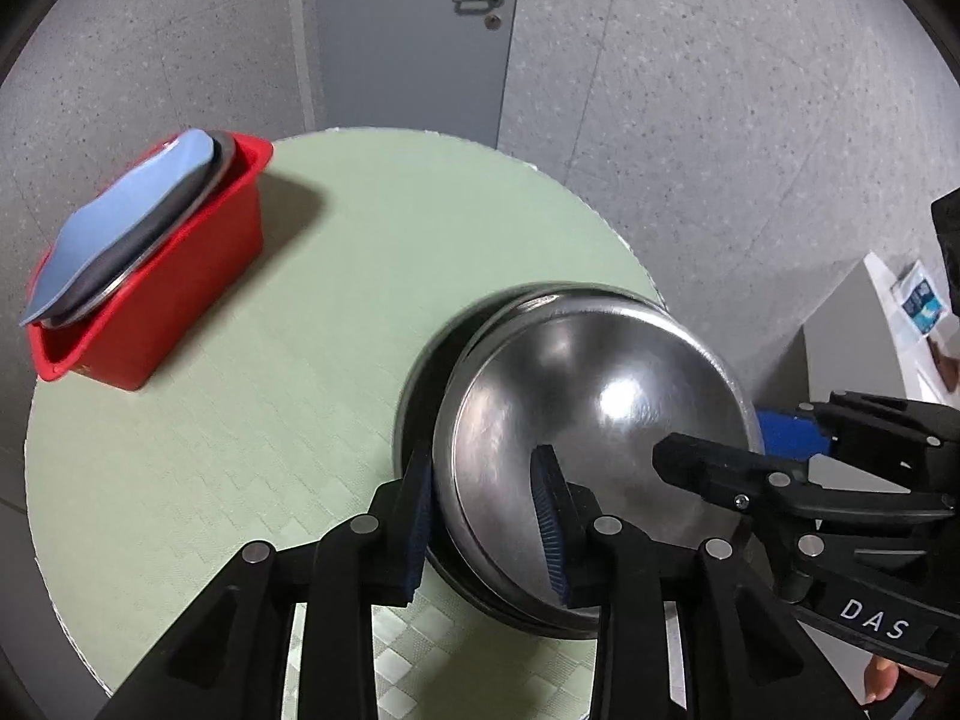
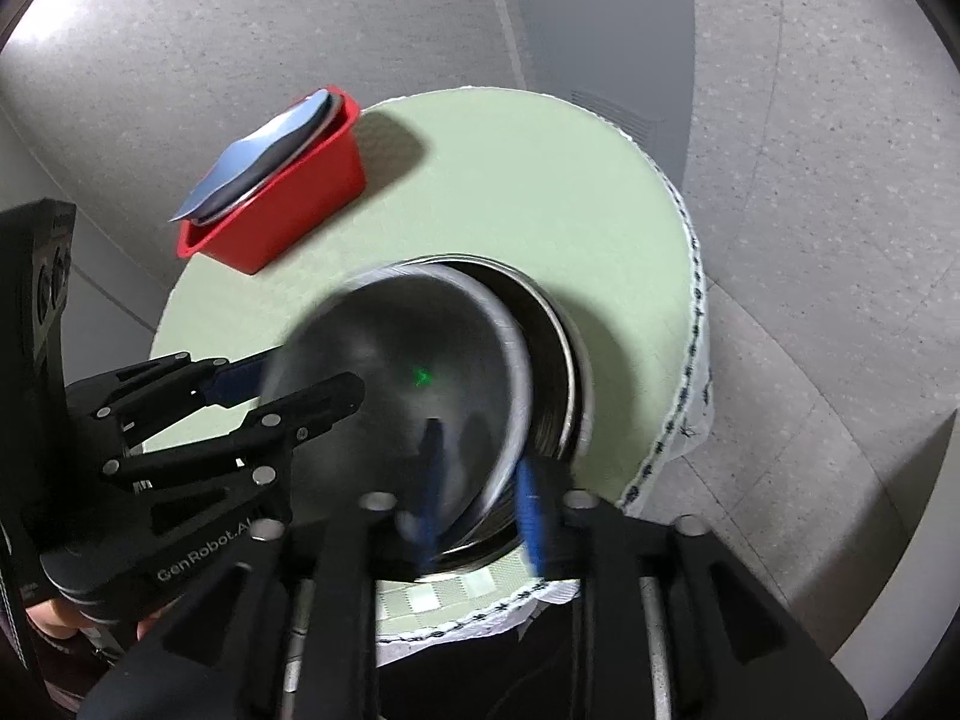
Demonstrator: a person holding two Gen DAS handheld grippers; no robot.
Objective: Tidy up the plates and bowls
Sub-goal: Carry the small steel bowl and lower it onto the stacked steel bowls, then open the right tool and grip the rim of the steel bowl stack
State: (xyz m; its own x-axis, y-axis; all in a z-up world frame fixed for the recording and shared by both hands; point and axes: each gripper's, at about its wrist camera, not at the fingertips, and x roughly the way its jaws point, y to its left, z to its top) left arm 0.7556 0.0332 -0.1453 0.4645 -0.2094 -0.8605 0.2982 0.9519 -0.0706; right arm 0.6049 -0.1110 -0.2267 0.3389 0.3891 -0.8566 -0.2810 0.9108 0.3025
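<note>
A steel bowl [image 1: 600, 408] lies tilted inside a stack of steel bowls [image 1: 420, 384] near the right edge of the round green table [image 1: 270, 390]. My left gripper [image 1: 486, 516] straddles the bowl's left rim, one pad outside and one inside, with a gap showing at the inner pad. From the right, my right gripper [image 1: 738, 438] reaches over the opposite rim. In the right wrist view the bowl [image 2: 390, 372] is blurred; the right gripper [image 2: 480, 492] stands open around its rim, above the stack [image 2: 552, 360]. The left gripper [image 2: 300, 381] shows at the left.
A red bin [image 1: 198, 276] at the table's far left holds a blue plate [image 1: 120, 222] with a dark plate and a steel one leaning under it. A grey door [image 1: 414, 30] is behind the table; a white shelf [image 1: 888, 324] stands at the right.
</note>
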